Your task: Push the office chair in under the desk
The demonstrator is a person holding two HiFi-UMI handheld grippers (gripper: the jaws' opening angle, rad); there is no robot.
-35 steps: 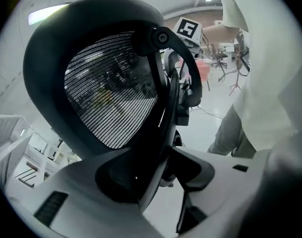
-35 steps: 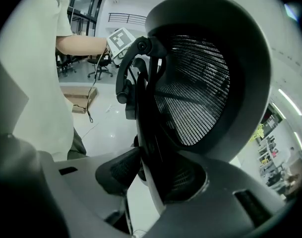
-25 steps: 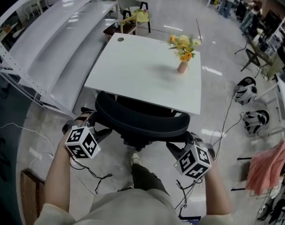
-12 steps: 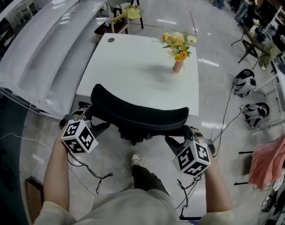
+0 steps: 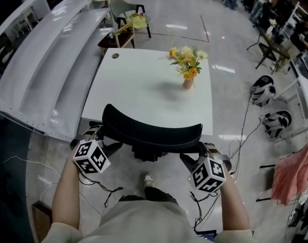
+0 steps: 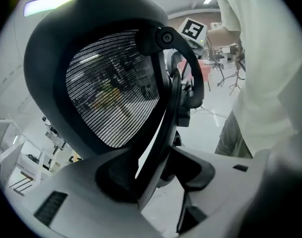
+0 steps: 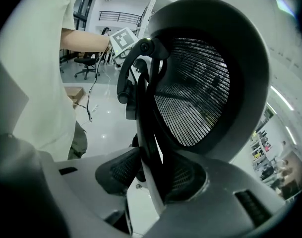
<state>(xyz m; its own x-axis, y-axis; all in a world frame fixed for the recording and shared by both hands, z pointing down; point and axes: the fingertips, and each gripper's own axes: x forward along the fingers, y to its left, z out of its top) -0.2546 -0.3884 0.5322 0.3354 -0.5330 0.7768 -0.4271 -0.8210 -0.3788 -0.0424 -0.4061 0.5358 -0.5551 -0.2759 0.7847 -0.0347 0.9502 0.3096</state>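
The black office chair's curved backrest [image 5: 151,130] overlaps the near edge of the white desk [image 5: 138,87], with the seat hidden beneath. My left gripper [image 5: 96,135] grips the backrest's left side. In the left gripper view the black frame bar [image 6: 163,133] runs between the pads below the mesh [image 6: 111,98], and the left gripper [image 6: 155,175] is shut on it. My right gripper [image 5: 198,150] holds the right side. There the right gripper [image 7: 151,175] is shut on the frame bar [image 7: 148,128] beside the mesh [image 7: 195,93].
A vase of yellow and orange flowers [image 5: 186,67] stands on the desk's far right part. Long white shelving [image 5: 47,70] runs along the left. A wooden chair [image 5: 128,27] stands beyond the desk. Cables [image 5: 239,140] and helmets [image 5: 265,92] lie on the floor at right.
The chair and both grippers have gone forward: the backrest now reaches further over the desk's near edge. Both grips are unchanged.
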